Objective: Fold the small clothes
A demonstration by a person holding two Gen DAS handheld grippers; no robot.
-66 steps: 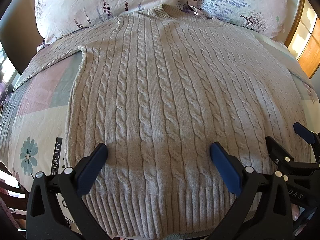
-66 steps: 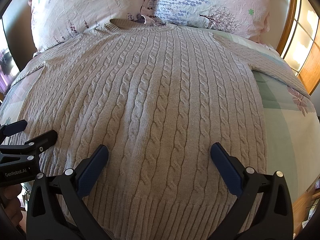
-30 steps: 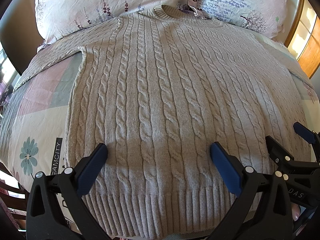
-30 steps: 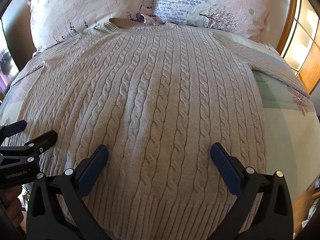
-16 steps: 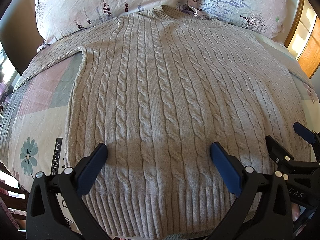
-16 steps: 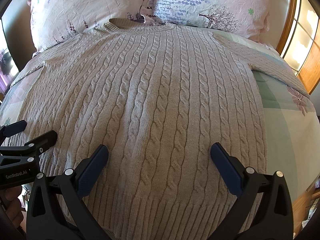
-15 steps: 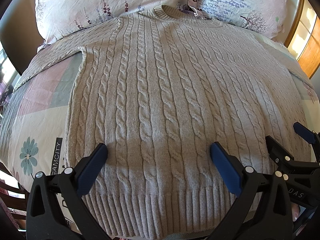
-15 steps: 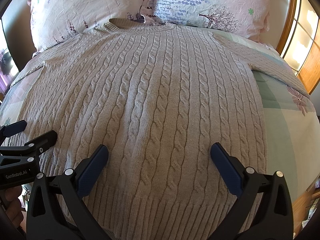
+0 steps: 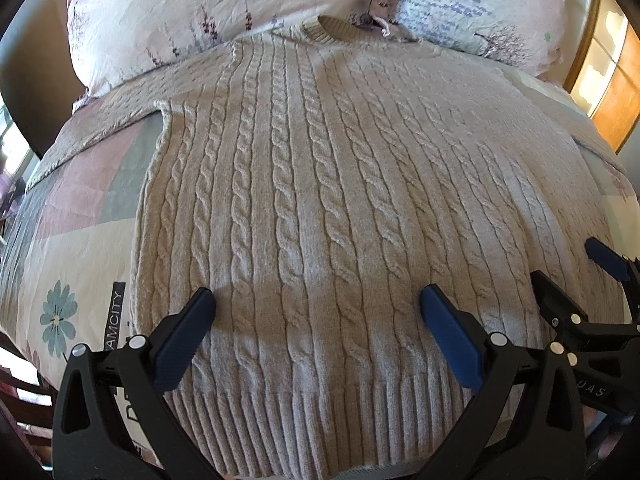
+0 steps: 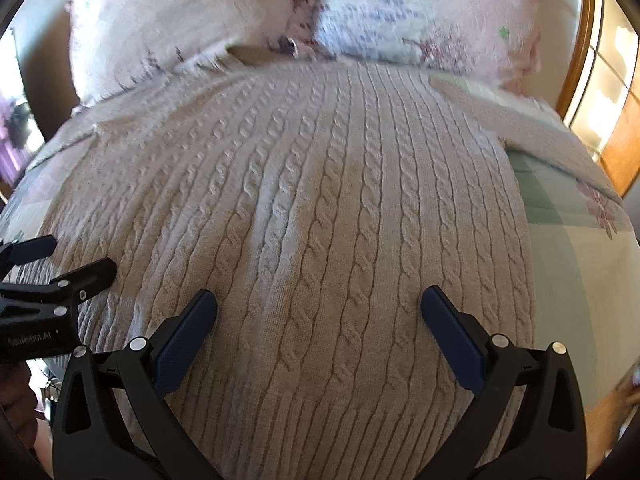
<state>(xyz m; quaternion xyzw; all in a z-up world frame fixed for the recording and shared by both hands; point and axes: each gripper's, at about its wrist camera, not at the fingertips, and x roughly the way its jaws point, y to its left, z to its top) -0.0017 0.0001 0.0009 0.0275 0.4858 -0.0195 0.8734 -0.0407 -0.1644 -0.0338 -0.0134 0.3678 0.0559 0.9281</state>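
A beige cable-knit sweater (image 9: 320,184) lies flat and face up on the bed, collar (image 9: 340,30) toward the pillows, ribbed hem nearest me, sleeves spread out to both sides. It also fills the right wrist view (image 10: 320,208). My left gripper (image 9: 316,300) is open and empty above the left part of the hem. My right gripper (image 10: 318,300) is open and empty above the right part of the hem. Each gripper shows at the edge of the other's view: the right gripper (image 9: 576,276), the left gripper (image 10: 72,260).
Two floral pillows (image 9: 192,4) (image 9: 480,4) lie at the head of the bed. A patchwork bedspread (image 9: 72,216) shows beside the sweater on the left and on the right (image 10: 568,248). A wooden window frame (image 10: 588,36) stands at the far right.
The right wrist view has shifted and blurred: my right gripper has tipped down and moved a little over the sweater. The left gripper and the sweater have not moved.
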